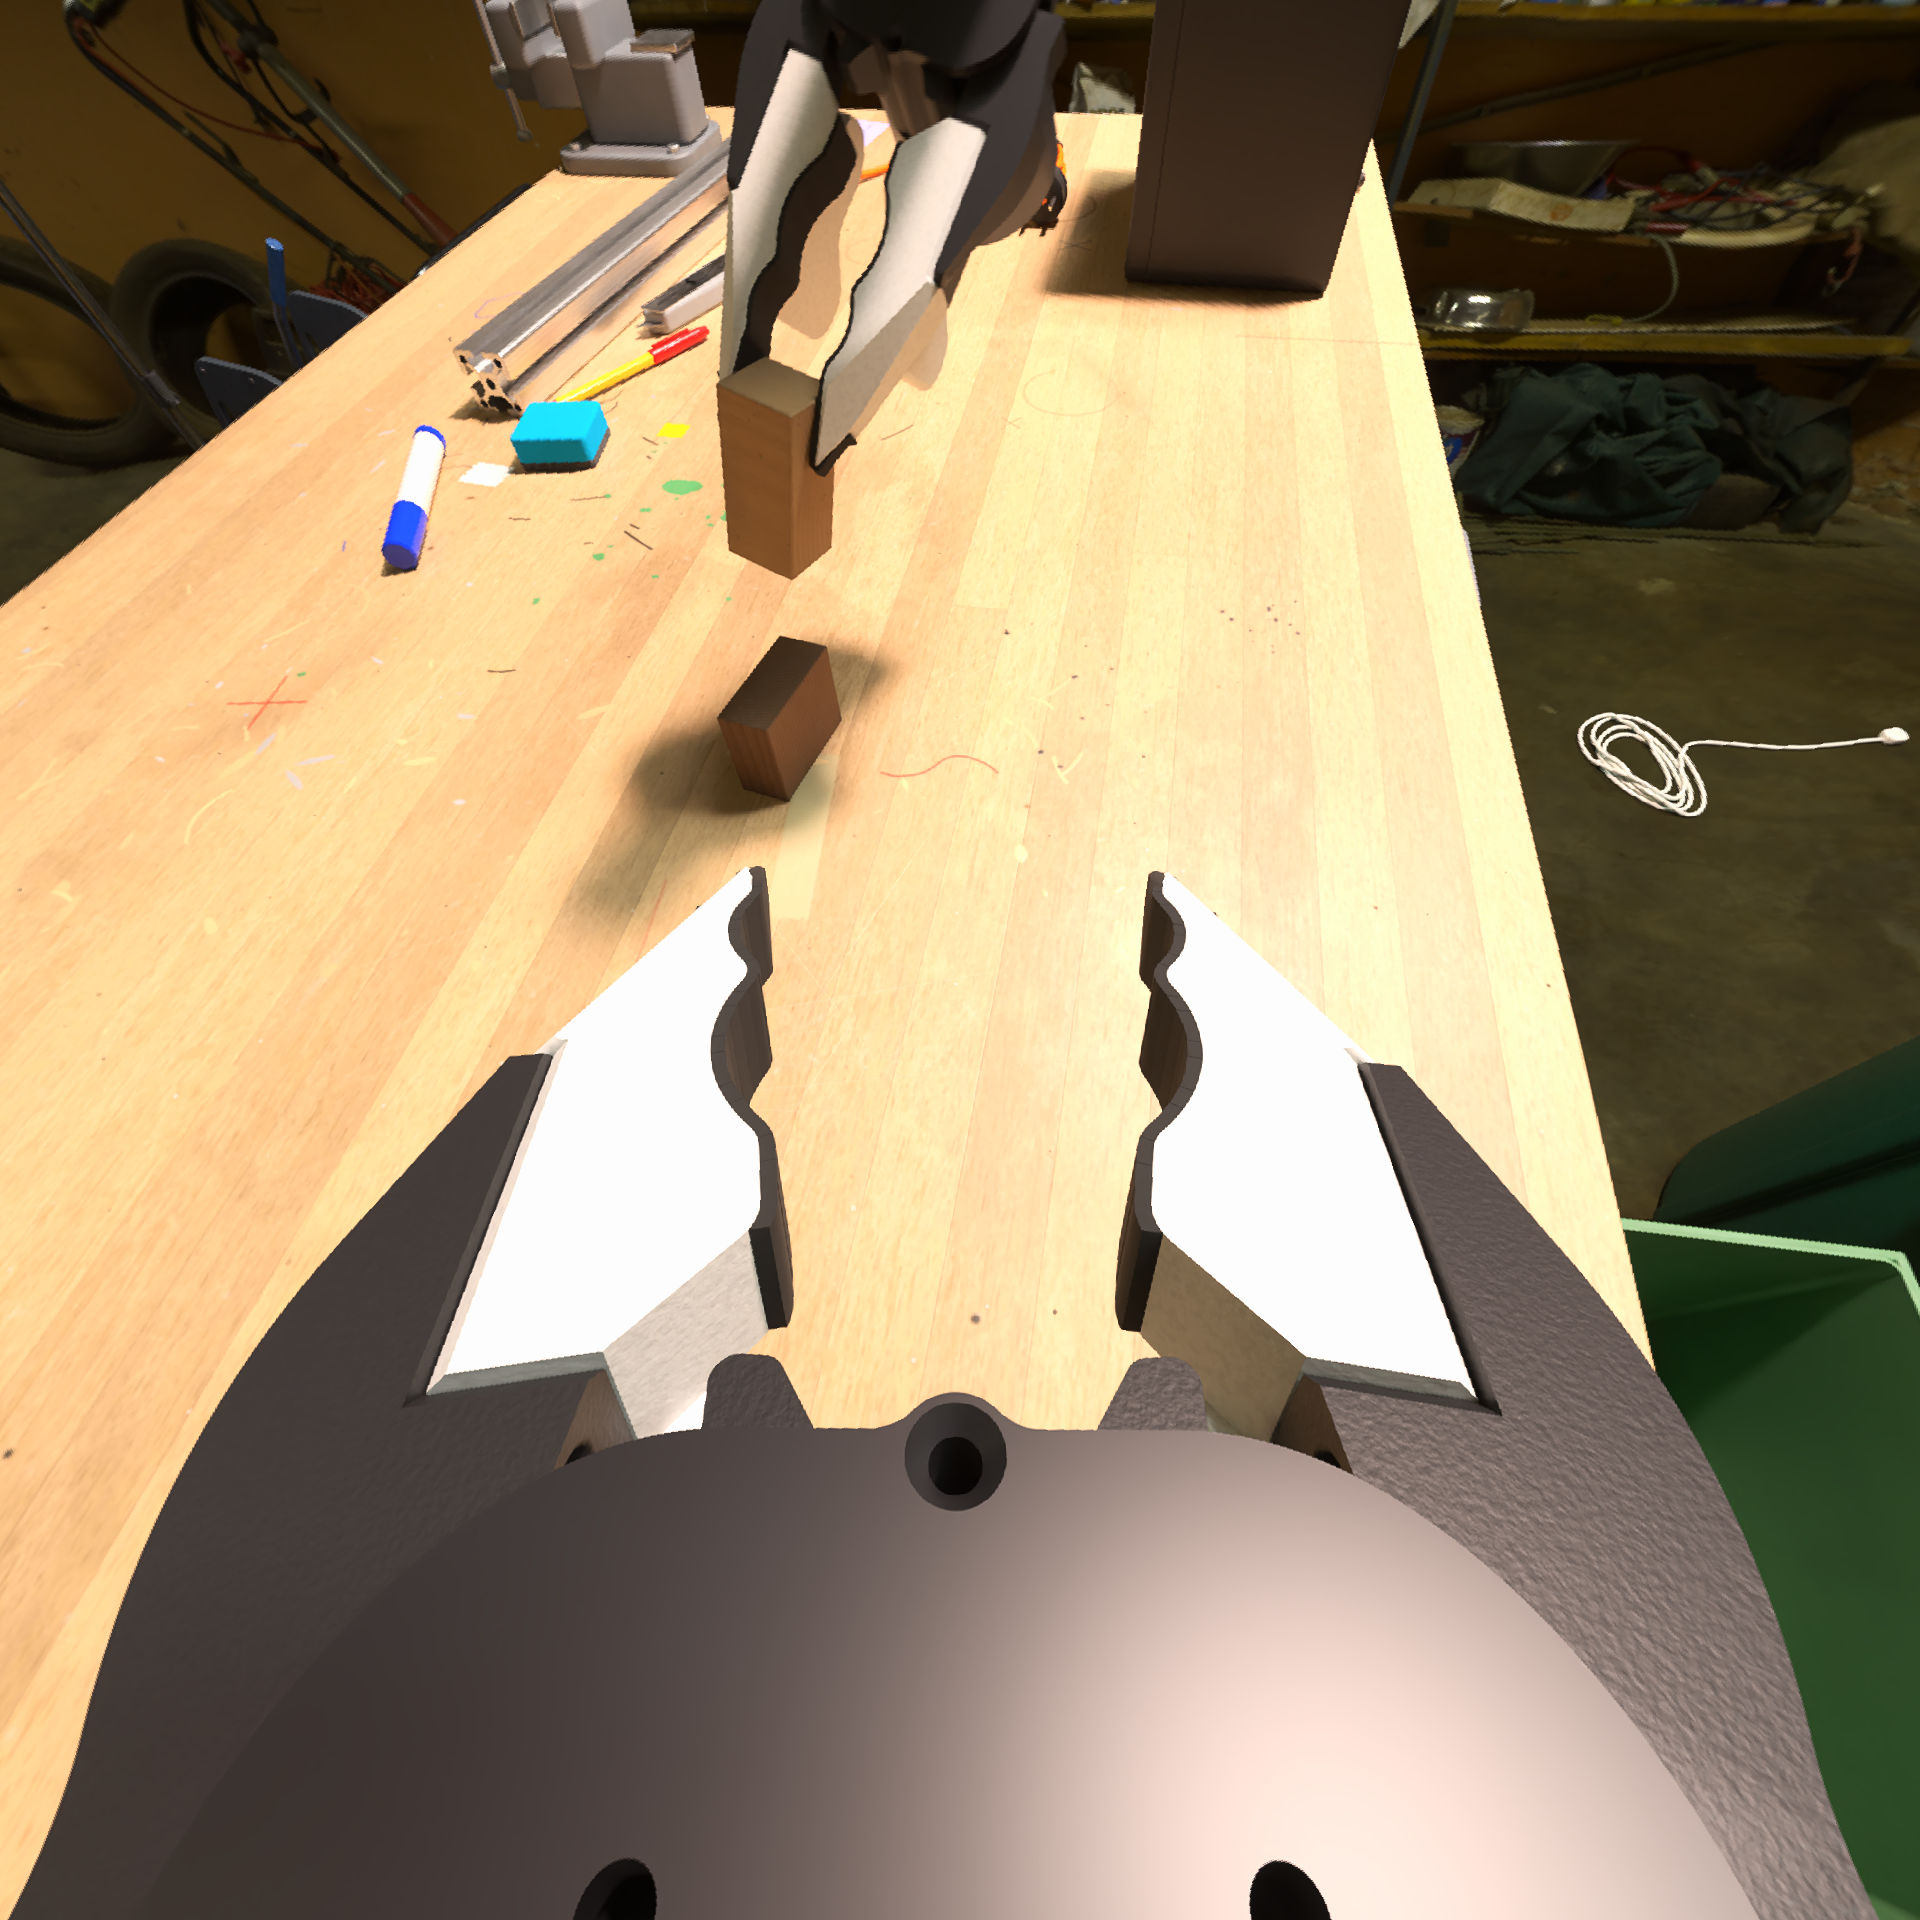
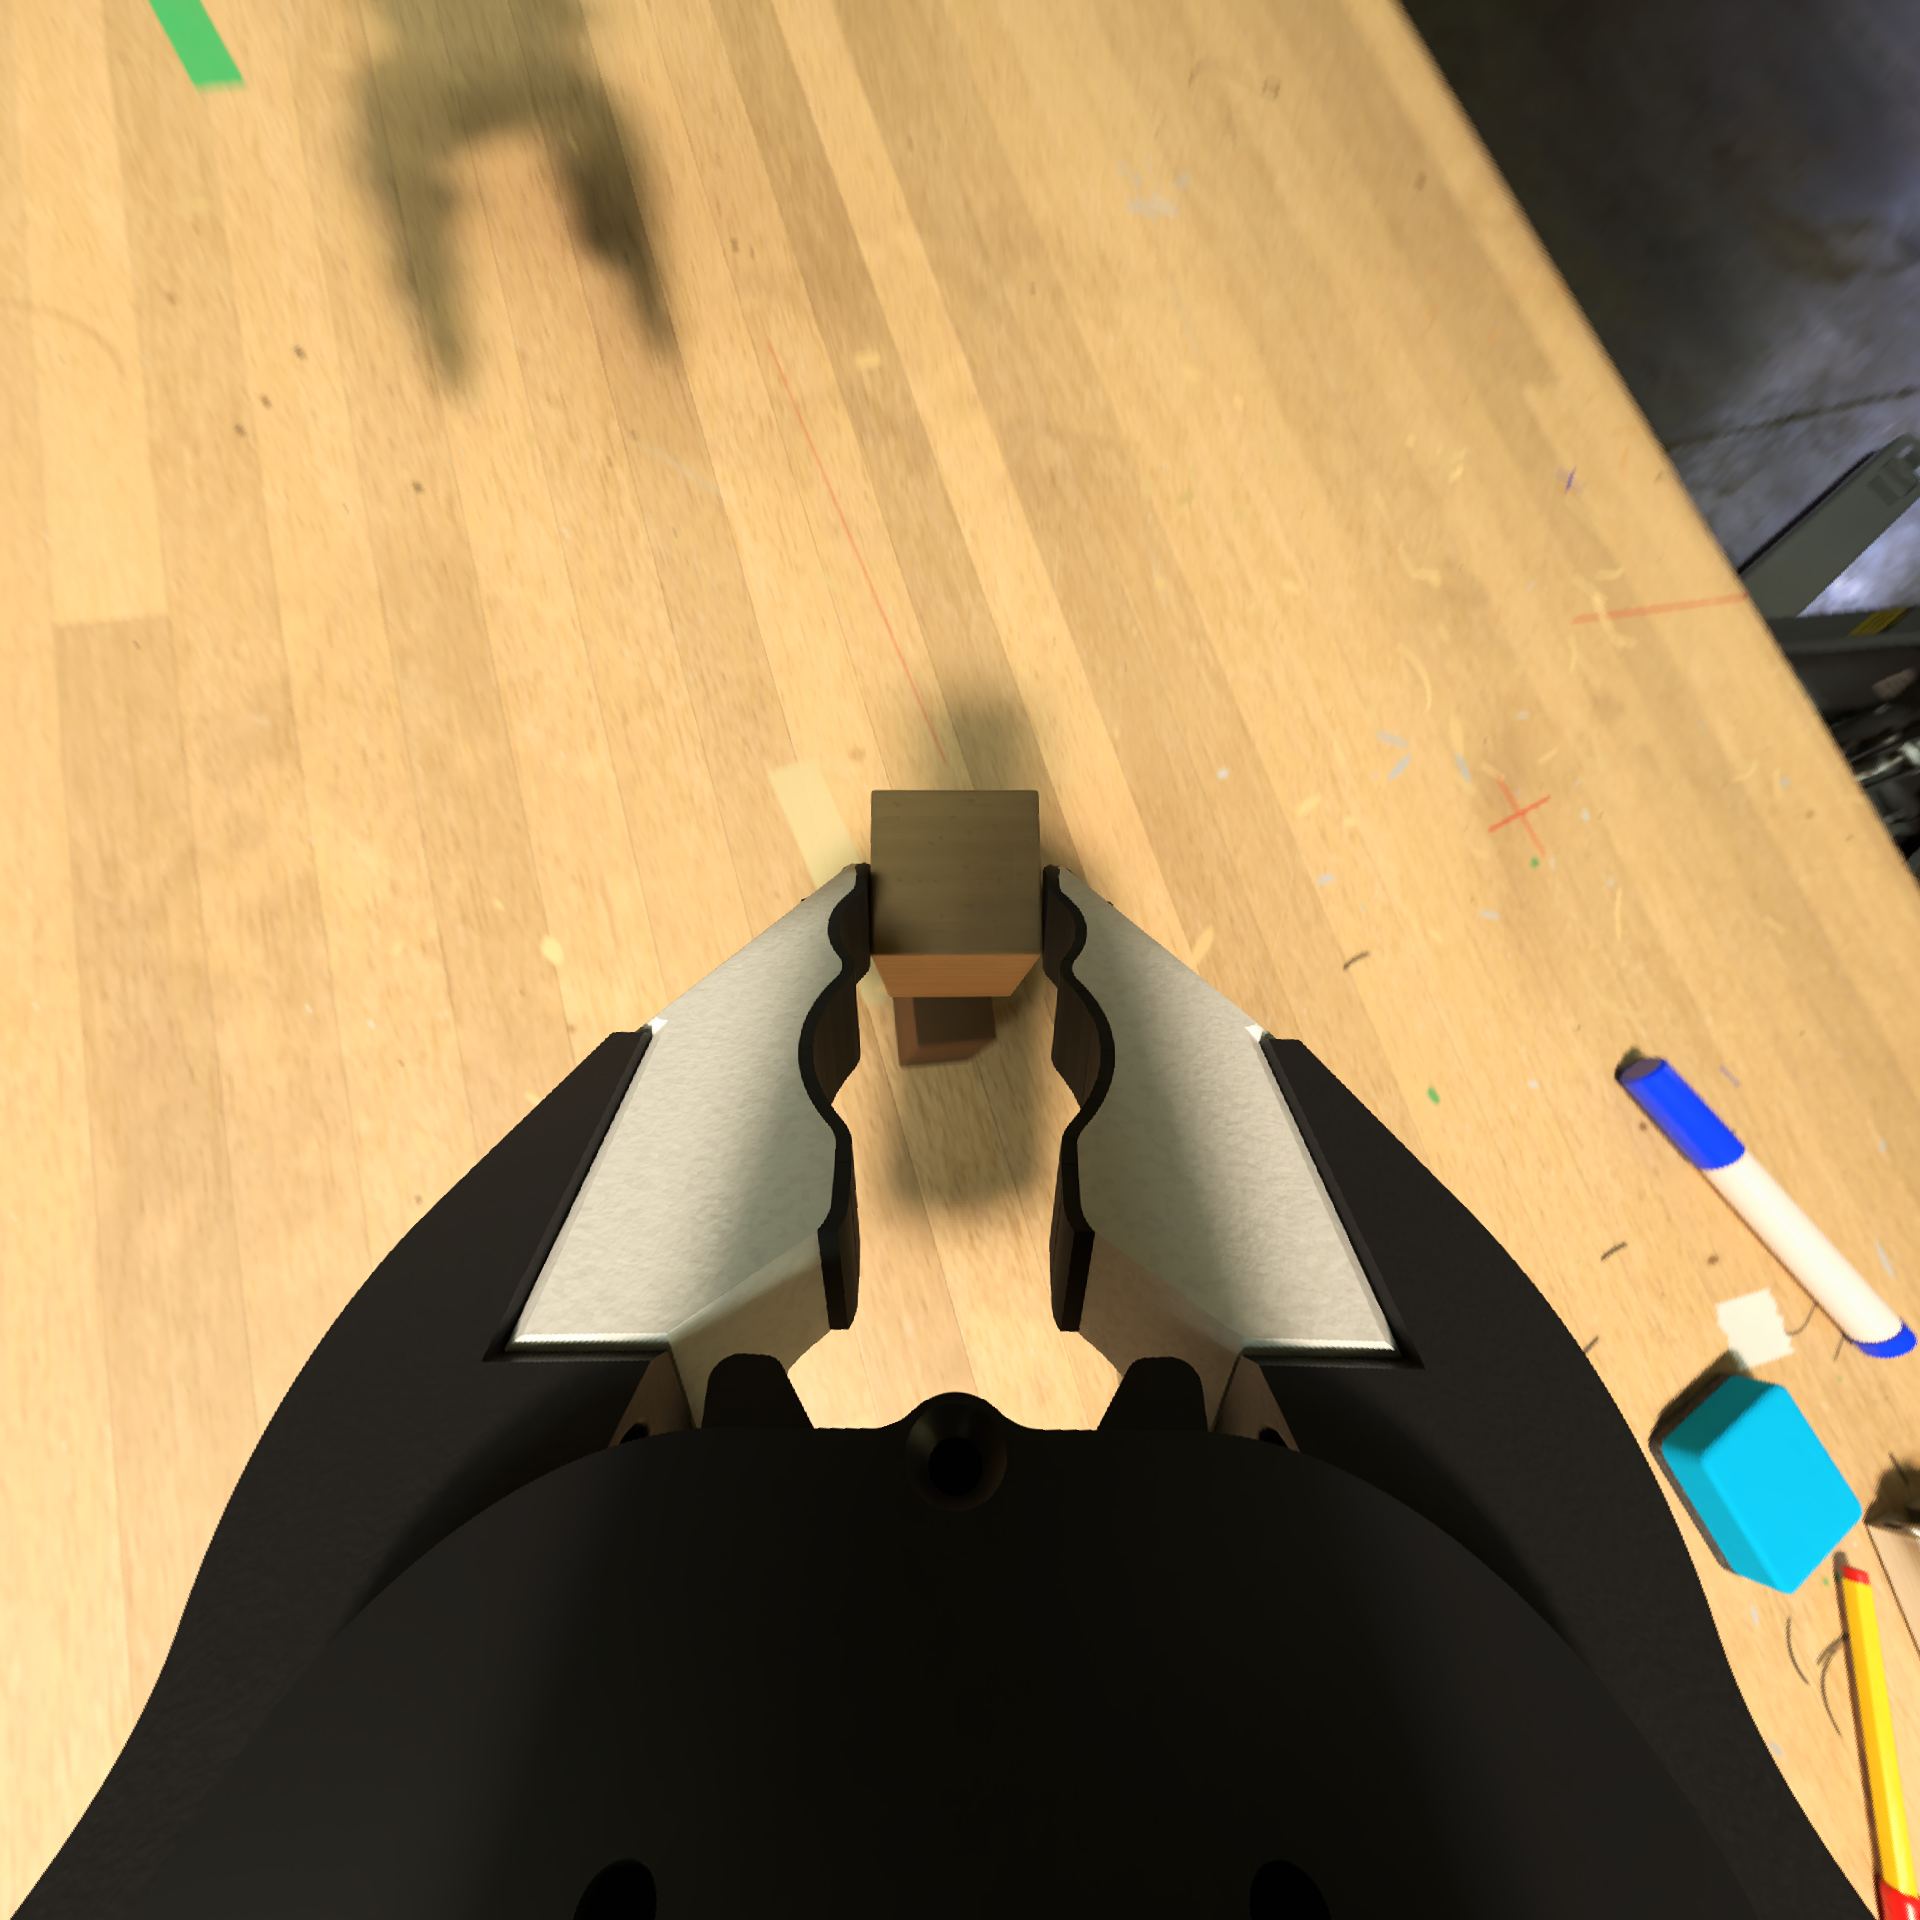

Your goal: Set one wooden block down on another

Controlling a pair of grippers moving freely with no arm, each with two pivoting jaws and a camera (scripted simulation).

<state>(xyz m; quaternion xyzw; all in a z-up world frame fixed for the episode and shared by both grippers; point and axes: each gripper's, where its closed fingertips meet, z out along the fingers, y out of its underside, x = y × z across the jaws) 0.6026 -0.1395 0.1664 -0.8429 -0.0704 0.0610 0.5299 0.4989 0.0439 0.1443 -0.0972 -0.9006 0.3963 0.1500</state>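
Observation:
My right gripper (image 2: pixel 954 883) is shut on a light wooden block (image 2: pixel 954 883) and holds it in the air above the bench. From the left wrist view the same gripper (image 1: pixel 800 416) hangs downward with that block (image 1: pixel 777 488) between its fingers. A darker wooden block (image 1: pixel 781 719) lies on the bench below and a little nearer; in the right wrist view it (image 2: pixel 943 1029) shows just under the held block. My left gripper (image 1: pixel 956 883) is open and empty, low over the bench, short of the dark block.
On the wooden bench (image 1: pixel 1195 727) lie a blue marker (image 1: pixel 414 499), a cyan eraser (image 1: pixel 559 432), a red and yellow pen (image 1: pixel 634 370), aluminium bars (image 1: pixel 592 281), a vise (image 1: pixel 623 94) and a dark box (image 1: pixel 1247 145). A green bin (image 1: pixel 1797 1403) stands at the right edge.

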